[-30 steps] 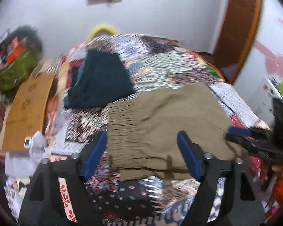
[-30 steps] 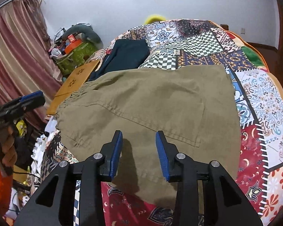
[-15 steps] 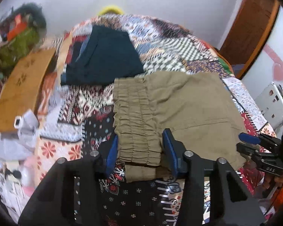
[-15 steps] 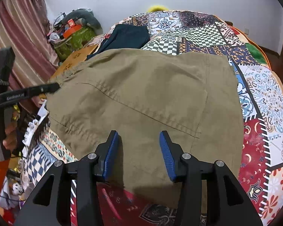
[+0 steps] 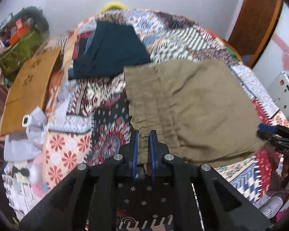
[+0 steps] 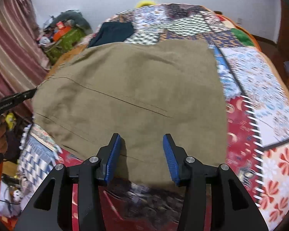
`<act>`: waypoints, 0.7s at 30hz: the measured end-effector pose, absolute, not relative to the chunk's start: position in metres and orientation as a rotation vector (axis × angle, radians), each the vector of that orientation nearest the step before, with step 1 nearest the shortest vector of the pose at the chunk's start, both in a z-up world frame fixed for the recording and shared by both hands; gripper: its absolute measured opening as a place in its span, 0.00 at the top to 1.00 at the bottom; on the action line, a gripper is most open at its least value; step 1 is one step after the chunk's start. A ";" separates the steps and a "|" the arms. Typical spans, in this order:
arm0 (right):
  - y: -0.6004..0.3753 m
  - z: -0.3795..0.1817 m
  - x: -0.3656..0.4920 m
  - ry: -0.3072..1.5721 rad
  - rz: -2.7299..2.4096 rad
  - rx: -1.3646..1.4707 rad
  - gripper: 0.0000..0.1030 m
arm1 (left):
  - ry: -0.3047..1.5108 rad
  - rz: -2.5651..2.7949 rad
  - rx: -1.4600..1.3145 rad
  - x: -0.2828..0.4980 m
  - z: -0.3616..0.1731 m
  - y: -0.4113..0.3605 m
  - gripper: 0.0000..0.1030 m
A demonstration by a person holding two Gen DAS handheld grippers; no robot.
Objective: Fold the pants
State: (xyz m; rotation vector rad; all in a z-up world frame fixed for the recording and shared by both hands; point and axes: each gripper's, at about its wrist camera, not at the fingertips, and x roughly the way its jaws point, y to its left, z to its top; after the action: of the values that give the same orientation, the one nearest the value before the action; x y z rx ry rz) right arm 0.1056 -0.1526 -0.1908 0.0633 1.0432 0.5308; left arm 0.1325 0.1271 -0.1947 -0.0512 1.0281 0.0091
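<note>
Left gripper (image 5: 143, 134) jaws closing, pads pinching the gathered waistband corner of the olive pants (image 5: 190, 107) at 6 o'clock. Right gripper (image 6: 141, 138) spread wide over the pants' near hem, gripping nothing. Pants lie flat on patchwork quilt (image 6: 260, 88); dark folded garment (image 5: 109, 50) at 11 o'clock.

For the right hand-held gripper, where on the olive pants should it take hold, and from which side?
The near edge of the olive pants, at the hem just below the right hand-held gripper, coming down from the bed's near side. That edge lies flat and free on the quilt, and the left hand-held gripper is closing on the gathered waistband on the same edge.
</note>
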 end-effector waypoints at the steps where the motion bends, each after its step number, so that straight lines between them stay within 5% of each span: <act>1: -0.158 -0.193 0.104 1.050 0.522 0.069 0.59 | 1.031 0.023 -0.044 0.131 -0.200 0.128 0.91; 13: -0.192 -0.197 0.092 1.057 0.431 0.044 0.56 | 1.005 0.068 0.055 0.126 -0.202 0.123 0.90; 18: -0.206 -0.193 0.098 1.077 0.402 0.072 0.55 | 1.004 0.065 0.000 0.132 -0.189 0.135 0.84; 21: -0.209 -0.181 0.105 1.040 0.390 0.067 0.54 | 0.973 0.055 -0.037 0.141 -0.175 0.139 0.72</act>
State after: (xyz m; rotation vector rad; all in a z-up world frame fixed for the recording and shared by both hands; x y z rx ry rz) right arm 0.1050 -0.2087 -0.1812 0.0672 1.0397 0.3899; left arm 0.1406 0.1394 -0.1752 -0.0367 0.9734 0.0554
